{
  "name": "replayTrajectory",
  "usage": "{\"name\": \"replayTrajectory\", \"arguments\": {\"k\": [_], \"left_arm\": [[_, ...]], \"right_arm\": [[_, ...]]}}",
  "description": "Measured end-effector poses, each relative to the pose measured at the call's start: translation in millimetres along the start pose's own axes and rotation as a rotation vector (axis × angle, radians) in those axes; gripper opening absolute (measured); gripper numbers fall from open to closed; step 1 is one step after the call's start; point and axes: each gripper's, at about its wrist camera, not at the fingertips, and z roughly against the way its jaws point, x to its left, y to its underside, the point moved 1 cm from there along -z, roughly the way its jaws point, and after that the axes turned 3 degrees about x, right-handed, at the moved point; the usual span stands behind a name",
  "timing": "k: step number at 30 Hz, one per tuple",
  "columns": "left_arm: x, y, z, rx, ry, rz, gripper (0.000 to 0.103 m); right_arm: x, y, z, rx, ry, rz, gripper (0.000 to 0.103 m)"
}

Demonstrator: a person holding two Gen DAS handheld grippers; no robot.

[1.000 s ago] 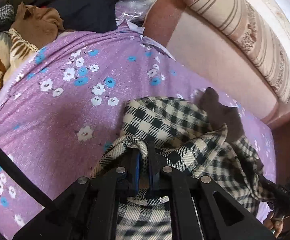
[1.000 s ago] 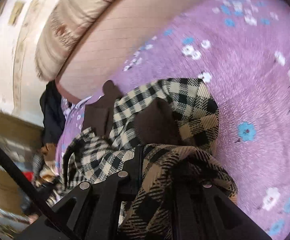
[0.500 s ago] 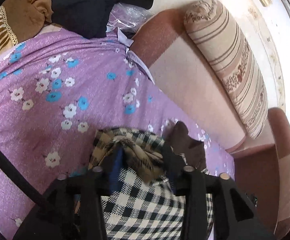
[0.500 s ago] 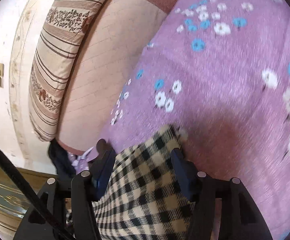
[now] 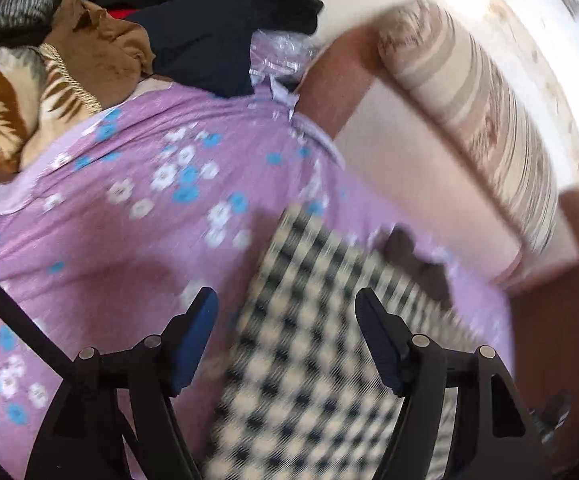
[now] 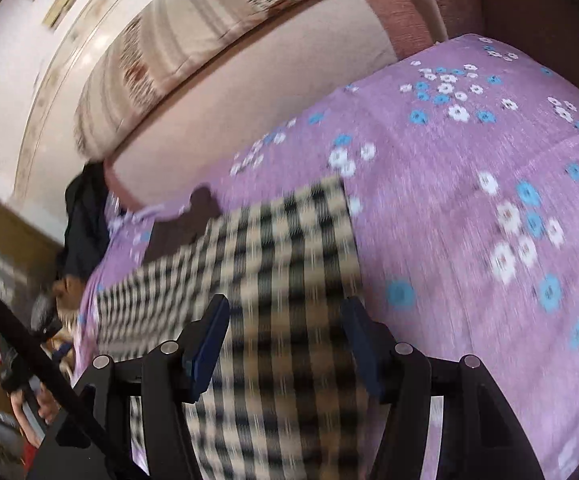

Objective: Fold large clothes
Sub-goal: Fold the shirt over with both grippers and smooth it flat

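Observation:
A black-and-cream checked garment (image 5: 317,344) lies flat on the purple flowered sheet (image 5: 101,216), with a dark brown part (image 5: 413,256) at its far edge. My left gripper (image 5: 285,308) is open and empty above the garment's left side. In the right wrist view the same garment (image 6: 281,264) lies spread on the sheet (image 6: 469,160). My right gripper (image 6: 285,316) is open and empty above its right side. Both views are motion-blurred.
A pile of other clothes, brown (image 5: 89,48) and dark navy (image 5: 209,40), sits at the sheet's far left end. A striped bolster (image 5: 489,120) lies along the pink sofa back (image 5: 409,168). The other hand shows at the left edge (image 6: 29,400).
Both grippers, shut on the checked garment a second ago, have opened and let it go. The bunched garment now lies flat. Both grippers have pulled back from it.

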Motion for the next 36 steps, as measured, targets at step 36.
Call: {"name": "replayTrajectory", "arguments": {"k": [36], "left_arm": [[-41.0, 124.3, -10.0, -0.028, -0.124, -0.291, 0.071]], "right_arm": [[126.6, 129.0, -22.3, 0.068, -0.144, 0.392, 0.056]]}}
